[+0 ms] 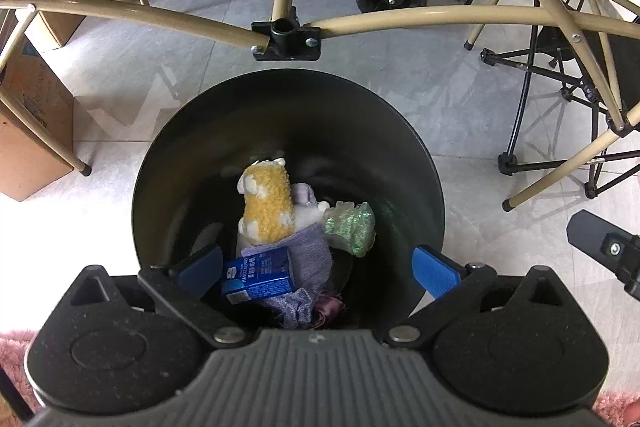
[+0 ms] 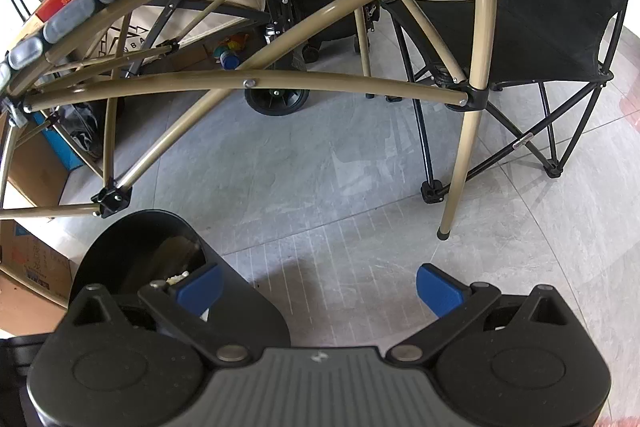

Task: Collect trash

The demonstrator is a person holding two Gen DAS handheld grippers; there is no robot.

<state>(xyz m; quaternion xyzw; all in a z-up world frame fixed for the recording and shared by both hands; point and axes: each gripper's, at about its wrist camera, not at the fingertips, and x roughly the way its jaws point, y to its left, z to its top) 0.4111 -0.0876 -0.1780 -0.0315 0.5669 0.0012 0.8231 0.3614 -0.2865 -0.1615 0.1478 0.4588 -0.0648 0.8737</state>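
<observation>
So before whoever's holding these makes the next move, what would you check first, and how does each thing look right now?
1. Left hand-held gripper empty: ok, jaws wide open, nothing between them.
2. Blue carton inside the black bin: ok, it lies on the purple cloth in there.
3. Other trash in the bin: ok, a yellow plush toy and a green crinkled wrapper sit inside.
4. Right hand-held gripper free: ok, open over bare floor.
5. More trash to collect: cannot tell, none shows on the floor nearby.
6. Clear path upward: not ok, the tan folding-table frame stands close beyond the bin.
</observation>
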